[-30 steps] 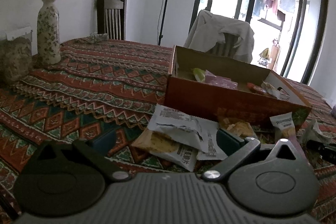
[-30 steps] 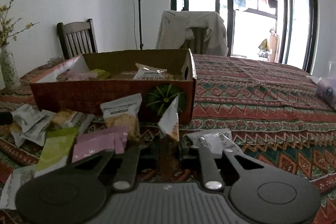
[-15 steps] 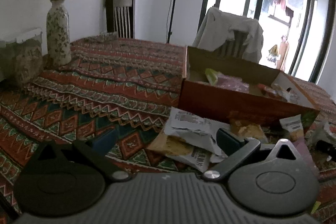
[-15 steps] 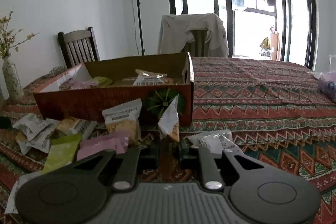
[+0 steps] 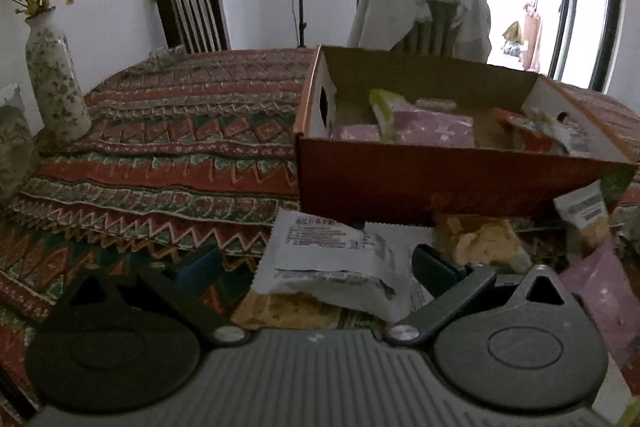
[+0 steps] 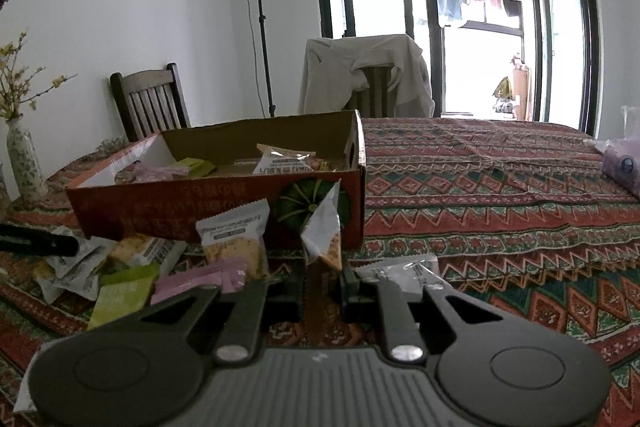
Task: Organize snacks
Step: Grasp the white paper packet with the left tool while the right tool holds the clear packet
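An orange cardboard box (image 5: 400, 179) stands on the patterned tablecloth and holds purple, green and white snack packets. In front of it lie loose packets. My left gripper (image 5: 316, 267) is open, low over a white packet (image 5: 320, 251) that lies between its wide-apart fingers. In the right wrist view my right gripper (image 6: 322, 287) is shut on a white and orange snack packet (image 6: 324, 227), held upright before the box (image 6: 180, 203). A cracker packet (image 6: 236, 239), pink packets (image 6: 200, 281) and a green one (image 6: 120, 295) lie to its left.
A flowered vase (image 5: 56, 83) stands at the table's left. A wooden chair (image 5: 192, 11) and a chair draped with a pale garment (image 5: 424, 7) stand behind the table. A purple bag (image 6: 620, 167) lies at the far right. Bare tablecloth (image 6: 500, 207) stretches right of the box.
My left gripper has shifted toward the box, which now looks nearer and more central, its inside showing. The right gripper has stayed put, still shut on the packet.
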A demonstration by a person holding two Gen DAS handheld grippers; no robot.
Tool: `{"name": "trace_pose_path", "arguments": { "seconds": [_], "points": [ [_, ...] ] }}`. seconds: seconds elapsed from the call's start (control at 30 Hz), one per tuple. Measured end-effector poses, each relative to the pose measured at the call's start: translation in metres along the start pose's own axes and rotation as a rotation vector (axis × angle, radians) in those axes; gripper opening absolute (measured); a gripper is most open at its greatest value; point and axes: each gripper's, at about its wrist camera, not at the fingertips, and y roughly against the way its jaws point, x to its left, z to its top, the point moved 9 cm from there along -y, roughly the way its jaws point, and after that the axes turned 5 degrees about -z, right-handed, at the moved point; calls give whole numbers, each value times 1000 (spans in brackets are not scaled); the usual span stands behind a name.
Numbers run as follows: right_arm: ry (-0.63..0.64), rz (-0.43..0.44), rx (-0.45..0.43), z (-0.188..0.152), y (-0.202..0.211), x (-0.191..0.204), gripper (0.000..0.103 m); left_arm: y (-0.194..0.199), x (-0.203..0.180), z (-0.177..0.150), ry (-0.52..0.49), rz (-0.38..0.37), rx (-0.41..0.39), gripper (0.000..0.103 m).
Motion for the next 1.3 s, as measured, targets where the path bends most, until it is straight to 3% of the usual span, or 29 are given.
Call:
{"name": "trace_pose_path", "arguments": {
  "seconds": [0.17,0.23,0.5,0.57,0.87,1.03,1.3],
  "points": [
    [-6,10,2,0,-1,1,15,-8,-4,-3,-15,2,13,100],
    [-8,12,2,-1,-1,0,15,-8,-5,-3,-15,-3,11,84],
    [-8,13,1,0,-1,0,15,-2,-2,-6,2,-7,2,72],
    [-7,12,1,0,-1,1,15,2,0,-5,4,-3,-12,58],
    [7,3,-13,1,2,2,15,22,2,2,2,-1,-77,39],
    [12,-1,-29,2,4,3,15,40,1,10,3,-13,-123,20],
    [31,-1,-75,9,16,8,15,64,-3,19,-9,-26,-189,16]
  ]
}}
